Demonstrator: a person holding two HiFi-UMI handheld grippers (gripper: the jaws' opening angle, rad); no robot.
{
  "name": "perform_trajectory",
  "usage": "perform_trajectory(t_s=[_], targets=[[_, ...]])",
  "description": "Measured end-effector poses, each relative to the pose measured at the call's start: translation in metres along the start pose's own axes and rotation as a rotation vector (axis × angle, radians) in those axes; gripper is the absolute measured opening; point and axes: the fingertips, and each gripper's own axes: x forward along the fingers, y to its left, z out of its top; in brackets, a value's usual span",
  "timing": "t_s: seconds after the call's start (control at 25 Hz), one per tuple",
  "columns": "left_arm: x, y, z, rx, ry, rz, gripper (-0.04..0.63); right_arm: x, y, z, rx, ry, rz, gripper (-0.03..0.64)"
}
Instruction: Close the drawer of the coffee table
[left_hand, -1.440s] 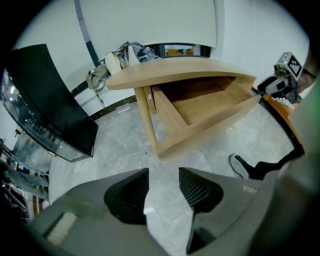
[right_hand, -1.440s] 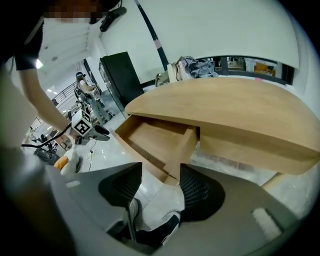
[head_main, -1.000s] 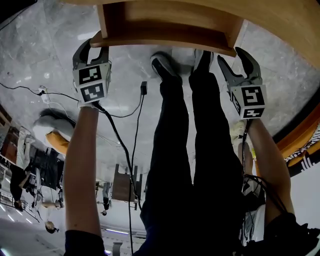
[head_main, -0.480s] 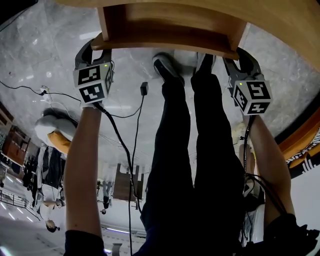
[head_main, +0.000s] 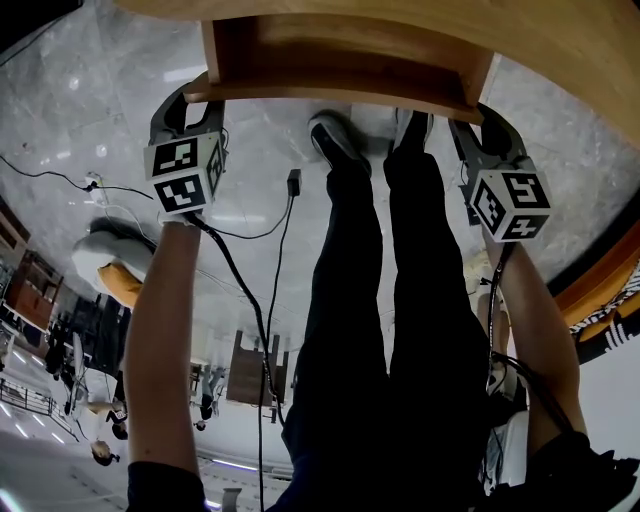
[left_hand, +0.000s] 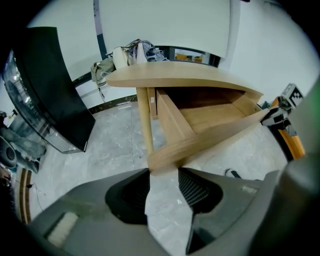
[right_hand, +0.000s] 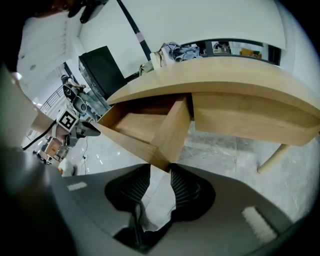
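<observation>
Drawer (head_main: 340, 60) open, top of frame. Left gripper (head_main: 190, 92), right gripper (head_main: 478, 112): jaws clamp its front corners, seemingly firm. Two-corner hold likely for square, even push.

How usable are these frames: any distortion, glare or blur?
Head view: fisheye bends the drawer; the glossy floor mirrors the room. Left gripper view: dark vignetted corners, tabletop bowed. Right gripper view: same bowing, drawer sharp.
</observation>
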Motion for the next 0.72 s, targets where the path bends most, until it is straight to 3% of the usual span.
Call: perform_trajectory(t_s=[0.08,0.4,0.72], targets=[[0.001,0.0,0.003,0.003,0.007,0.0,0.186,0.0,-0.001,0.003,0.014,-0.004,-0.004,0.13],[0.012,0.005,0.028,-0.112,-0.04,0.016,0.183,0.006,-0.017,0.032,0.036,-0.072,-0.016,0.13],[0.016,0.005,0.047,-0.101,-0.065,0.008,0.183,0.005,-0.028,0.047,0.106,-0.139,0.014,0.13]])
